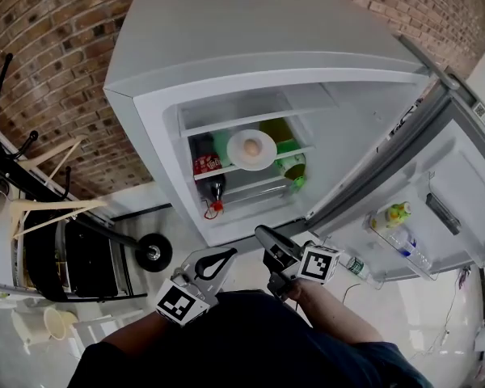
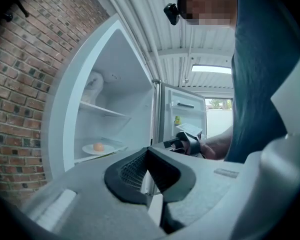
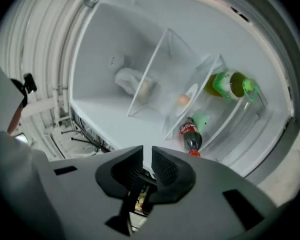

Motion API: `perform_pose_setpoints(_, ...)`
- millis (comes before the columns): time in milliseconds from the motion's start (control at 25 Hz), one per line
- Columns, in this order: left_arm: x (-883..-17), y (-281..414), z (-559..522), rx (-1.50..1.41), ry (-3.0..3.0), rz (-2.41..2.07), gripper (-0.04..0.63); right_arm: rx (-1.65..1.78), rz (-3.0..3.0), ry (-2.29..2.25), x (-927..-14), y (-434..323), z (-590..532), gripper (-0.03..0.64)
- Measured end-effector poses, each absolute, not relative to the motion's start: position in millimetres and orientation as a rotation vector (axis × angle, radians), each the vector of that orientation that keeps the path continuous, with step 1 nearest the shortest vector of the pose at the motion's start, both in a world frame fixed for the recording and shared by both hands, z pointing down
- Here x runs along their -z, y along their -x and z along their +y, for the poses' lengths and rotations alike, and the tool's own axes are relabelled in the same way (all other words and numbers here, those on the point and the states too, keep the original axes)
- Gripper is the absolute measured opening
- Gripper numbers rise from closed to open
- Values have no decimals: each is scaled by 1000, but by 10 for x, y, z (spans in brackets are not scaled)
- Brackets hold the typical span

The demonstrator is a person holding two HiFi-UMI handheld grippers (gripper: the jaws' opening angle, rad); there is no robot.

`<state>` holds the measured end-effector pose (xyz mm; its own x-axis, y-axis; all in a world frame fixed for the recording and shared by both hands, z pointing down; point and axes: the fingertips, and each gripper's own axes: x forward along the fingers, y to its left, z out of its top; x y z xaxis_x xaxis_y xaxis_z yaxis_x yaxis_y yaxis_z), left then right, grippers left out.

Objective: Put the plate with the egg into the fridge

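The white fridge [image 1: 226, 23] stands with its door [image 1: 461, 176] swung open to the right. A white plate [image 1: 241, 158] with a brown egg [image 1: 251, 146] rests on the middle shelf; the plate [image 2: 90, 150] and egg [image 2: 98, 147] also show in the left gripper view, and the egg [image 3: 183, 100] faintly in the right gripper view. Both grippers hang in front of the fridge, close to the person's body and well away from the plate. My left gripper [image 1: 224, 255] [image 2: 149, 151] is shut and empty. My right gripper [image 1: 261, 232] [image 3: 147, 156] keeps a narrow gap between its jaws, nothing in it.
A cola bottle [image 1: 206, 168] and a green bottle [image 1: 291, 165] lie beside the plate on the shelves. Small bottles [image 1: 398, 213] sit in the door rack. A black cart with a wheel [image 1: 153, 251] stands left of the fridge, before a brick wall [image 1: 56, 47].
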<state>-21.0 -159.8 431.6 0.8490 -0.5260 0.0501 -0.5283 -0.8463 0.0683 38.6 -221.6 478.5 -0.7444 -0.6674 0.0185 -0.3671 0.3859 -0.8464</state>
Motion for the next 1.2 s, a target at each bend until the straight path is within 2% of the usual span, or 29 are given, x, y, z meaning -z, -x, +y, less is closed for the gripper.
perform_pose_setpoints(240,-4295,129,-1586,-46,-2959,-791,3,922,2698,966,-4629,-280,-1932,19)
perform_pose_setpoints(440,-4293,63,-1559,-55,-2976,-752,3,481,2958,1034,-4518,-168,-1755,11)
perform_pose_setpoints(560,-4291,35,-1554,-59,-2987,-732,3,340,3014,1044,-4503,-114,-1672,11)
perform_pose_setpoints(1200,-4307,-11,-1537,-60,-2982,-709,3,225,3048,1041,-4452,-85,-1613,9)
